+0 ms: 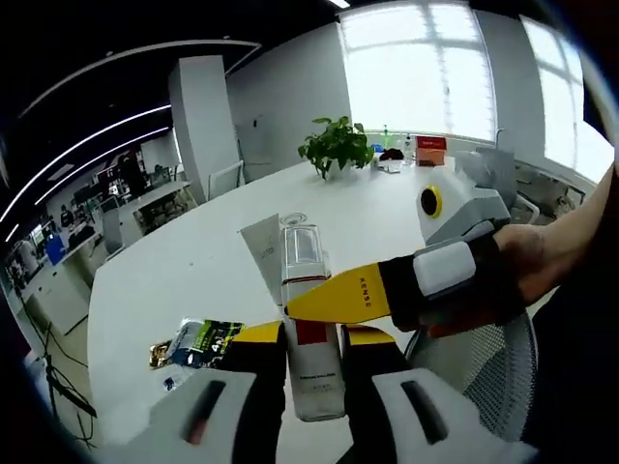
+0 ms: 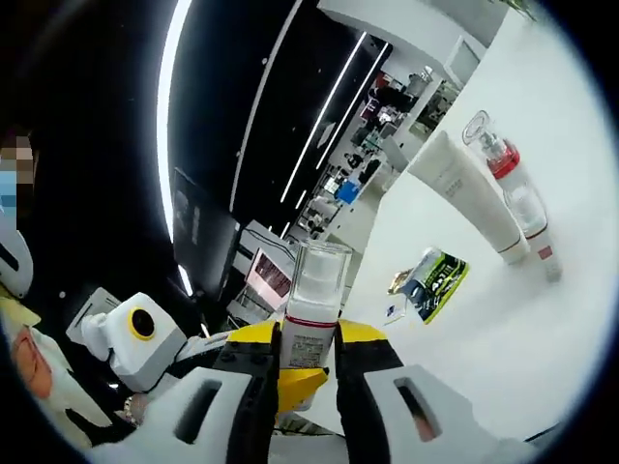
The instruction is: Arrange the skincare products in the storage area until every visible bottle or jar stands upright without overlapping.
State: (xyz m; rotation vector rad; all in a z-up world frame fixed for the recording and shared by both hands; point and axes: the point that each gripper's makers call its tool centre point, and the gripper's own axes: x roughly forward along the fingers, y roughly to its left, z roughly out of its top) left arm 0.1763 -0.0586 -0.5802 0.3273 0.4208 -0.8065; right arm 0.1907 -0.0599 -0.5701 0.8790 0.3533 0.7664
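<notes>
Both tools are on the same thing right now. My left gripper has its jaws pinched against the lower body of the clear bottle, at the red band. My right gripper is clamped on it too; in the left gripper view its yellow jaw crosses the front of the bottle from the right. The bottle is up in the air above the white table, cap pointing away from the left jaws.

On the table there's more waiting. A white tube lies just beside a second bottle with a red collar, and both look to be lying flat. The green and black sachet sits nearer, apart from them.

I read this as a two-handed hold ahead of a set-down, and I don't want both grips fighting each other. I'd let one pair of jaws ease off first, so the bottle hangs true from the other. It looks slick and rigid, so the remaining squeeze has to stay firm.

Then I'd choose bare tabletop well apart from the tube, the lying bottle and the sachet. I'd bring the base down flat, not edge first. The bottle is tall and narrow, so I judge a tilted landing would topple it. I'd open only once the base is fully seated, then pull straight back so neither jaw clips the cap.
</notes>
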